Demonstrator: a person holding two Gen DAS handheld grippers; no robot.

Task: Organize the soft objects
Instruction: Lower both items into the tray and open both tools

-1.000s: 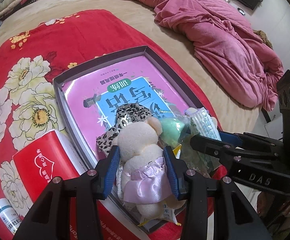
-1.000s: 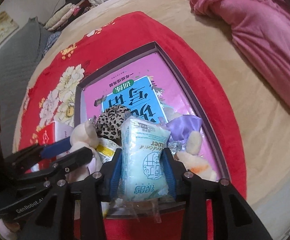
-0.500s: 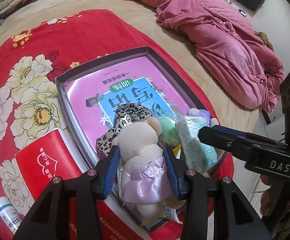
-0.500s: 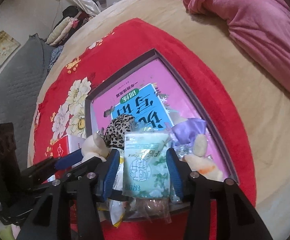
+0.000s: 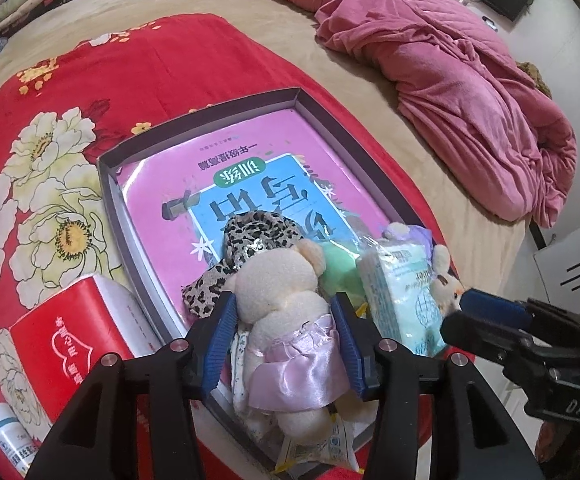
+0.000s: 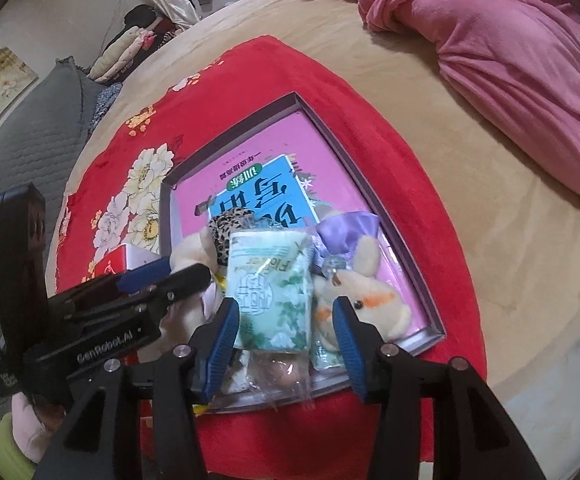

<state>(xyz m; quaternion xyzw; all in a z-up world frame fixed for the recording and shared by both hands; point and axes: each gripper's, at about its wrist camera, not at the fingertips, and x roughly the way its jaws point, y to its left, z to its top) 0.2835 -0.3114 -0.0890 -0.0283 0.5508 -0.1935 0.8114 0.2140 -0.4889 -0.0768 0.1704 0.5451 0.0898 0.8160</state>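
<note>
Bed: tan bedspread (image 5: 194,4) under a red floral plush blanket (image 5: 138,68), with a rumpled pink quilt (image 5: 462,80) lying at the far right.
Tray: shallow grey cardboard box (image 5: 108,184) on the red blanket, holding a pink and blue workbook (image 5: 258,184) flat on its floor; soft things are bunched at its near end.
Left gripper (image 5: 286,344): blue-padded fingers (image 5: 220,340) clamped on the sides of a cream plush bear in a lilac satin skirt (image 5: 286,320), which lies at the near edge of the box.
Right gripper (image 6: 286,340): fingers spread; the pale green tissue packet (image 6: 270,292) stands between them, touching the left pad, with a gap before the right pad.
Behind the bear: leopard-print fabric scrunchie (image 5: 258,236) on the workbook, and a mint-green soft lump (image 5: 340,264) just right of the bear's head.
Right of the packet: cream plush rabbit with a purple satin bow (image 6: 362,292), inside the box at its near right corner.
Outside the box, near left: red paper tissue box (image 5: 66,332) touching the box wall, and a small white bottle (image 5: 8,432) nearer the edge of the left wrist view.
</note>
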